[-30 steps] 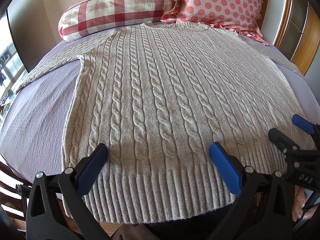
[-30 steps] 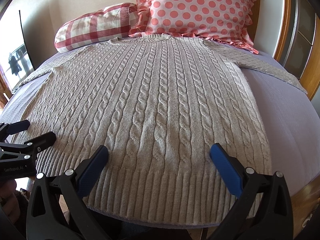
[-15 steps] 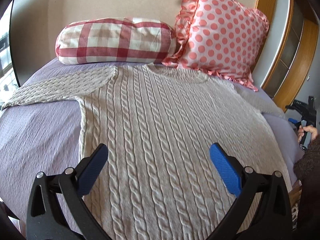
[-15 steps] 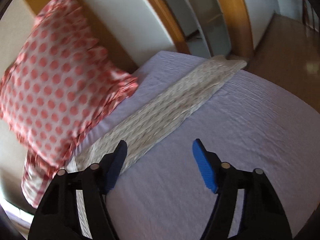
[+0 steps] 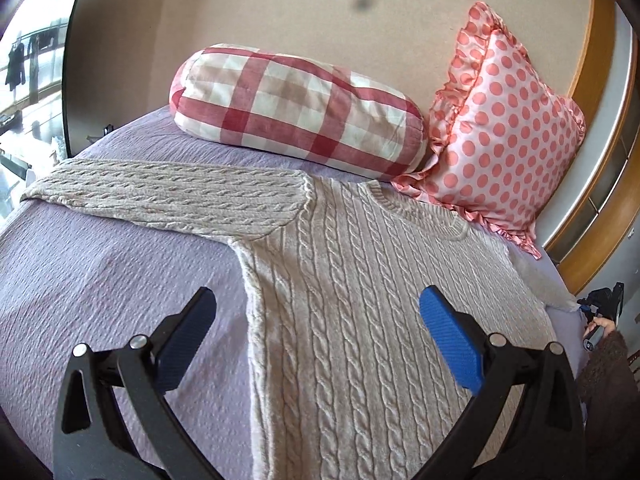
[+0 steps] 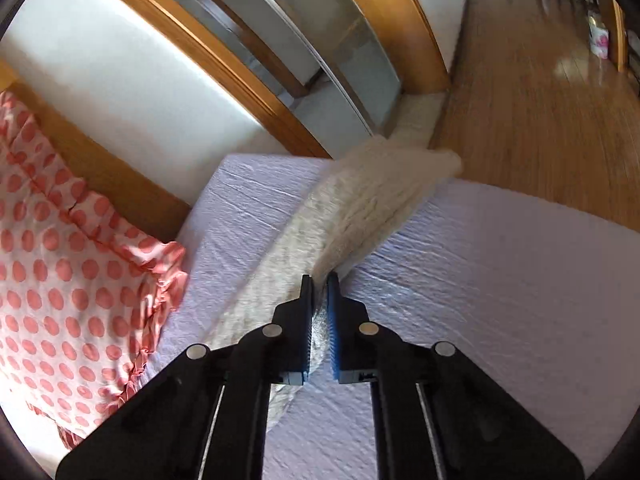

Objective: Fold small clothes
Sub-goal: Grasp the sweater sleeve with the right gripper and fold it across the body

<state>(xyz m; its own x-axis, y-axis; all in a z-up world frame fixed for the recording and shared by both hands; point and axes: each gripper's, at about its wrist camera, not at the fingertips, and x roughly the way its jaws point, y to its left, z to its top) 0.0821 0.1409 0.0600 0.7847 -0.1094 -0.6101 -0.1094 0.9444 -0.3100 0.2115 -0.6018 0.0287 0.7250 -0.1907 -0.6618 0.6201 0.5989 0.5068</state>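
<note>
Left wrist view: sweater point(image 5: 360, 320) flat on the bed point(image 5: 100, 288), my left gripper point(image 5: 316, 336) wide open above its side edge, holding nothing; right wrist view: my right gripper point(image 6: 319, 292) clamped on its sleeve point(image 6: 360, 216).

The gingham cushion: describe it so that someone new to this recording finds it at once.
Start at the bed's lilac cover and go up to the headboard end, past the cable-knit sweater. Two cushions lean there; the gingham cushion is the left one. It is a roll in red-and-white checks, whereas the polka-dot pillow is square and frilled.
</note>
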